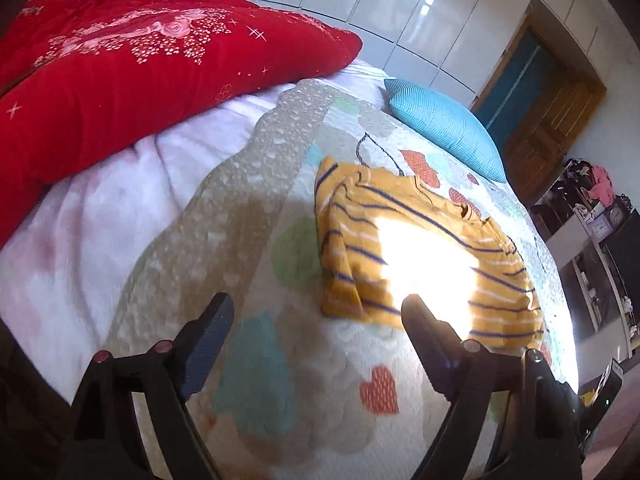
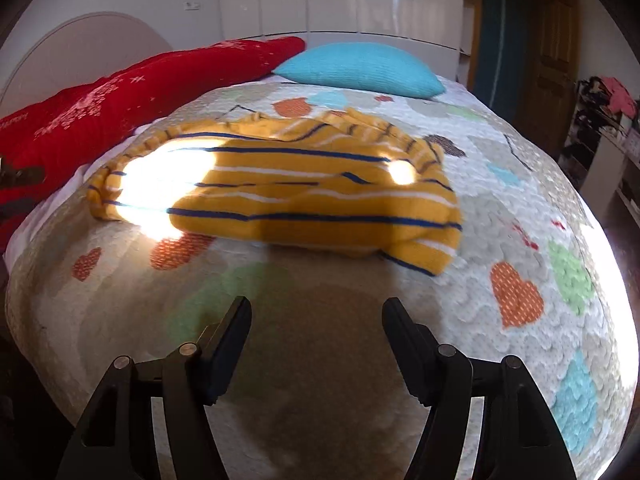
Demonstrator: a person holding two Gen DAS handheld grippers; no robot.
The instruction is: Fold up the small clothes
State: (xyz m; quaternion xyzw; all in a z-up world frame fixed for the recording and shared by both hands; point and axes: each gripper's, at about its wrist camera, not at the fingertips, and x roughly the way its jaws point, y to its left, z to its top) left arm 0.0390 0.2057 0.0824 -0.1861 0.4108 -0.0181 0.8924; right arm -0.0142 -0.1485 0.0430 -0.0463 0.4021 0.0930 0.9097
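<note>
The yellow striped top [image 2: 276,196], lying rumpled on the bedspread [image 2: 520,216], is judged light, soft and limp, best pinched at a hem corner, while the left gripper [image 1: 318,312] and right gripper [image 2: 316,316] are held apart and empty.

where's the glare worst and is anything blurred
Left wrist view: sun patch blows out the middle of the striped top; fisheye bends the bed. Right wrist view: glare on the top's left end; its near edge looks smeared.
</note>
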